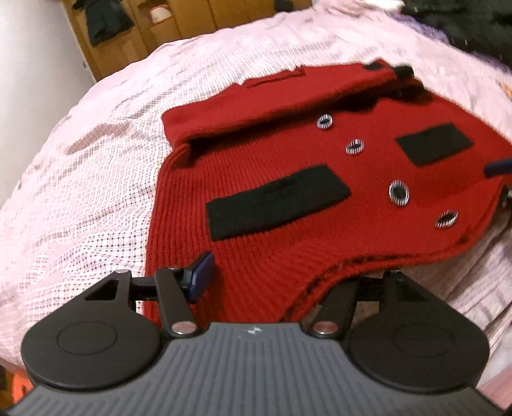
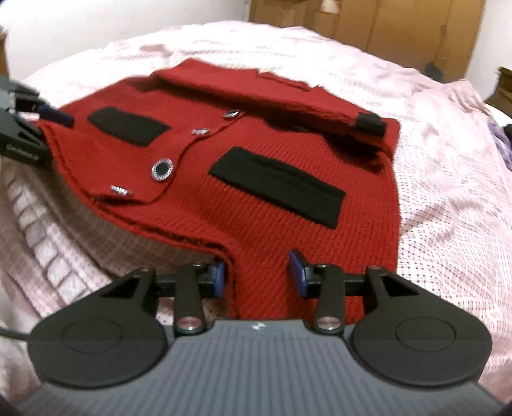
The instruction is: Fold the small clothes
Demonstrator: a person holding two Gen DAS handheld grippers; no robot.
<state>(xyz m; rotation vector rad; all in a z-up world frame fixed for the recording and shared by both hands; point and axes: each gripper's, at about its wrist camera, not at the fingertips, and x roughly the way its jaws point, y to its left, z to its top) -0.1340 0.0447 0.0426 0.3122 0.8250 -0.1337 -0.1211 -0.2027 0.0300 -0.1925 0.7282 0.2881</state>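
A red knit cardigan (image 1: 288,204) with black pocket patches and round buttons lies on the pink checked bedsheet (image 1: 96,192), its sleeves folded across the far side. My left gripper (image 1: 284,278) is at one near corner with its jaws wide apart. Its left pad (image 1: 201,278) rests against the knit, and the hem hides its right pad. In the right wrist view, my right gripper (image 2: 258,273) stands open at the other near corner of the cardigan (image 2: 256,179). A strip of the knit runs between its pads, which do not press on it.
The bedsheet (image 2: 448,192) spreads on all sides, rumpled near the front. Wooden cabinets (image 1: 192,19) stand beyond the bed, and dark clothing (image 1: 464,22) lies at the far right. The left gripper's fingers (image 2: 54,116) show at the right wrist view's left edge.
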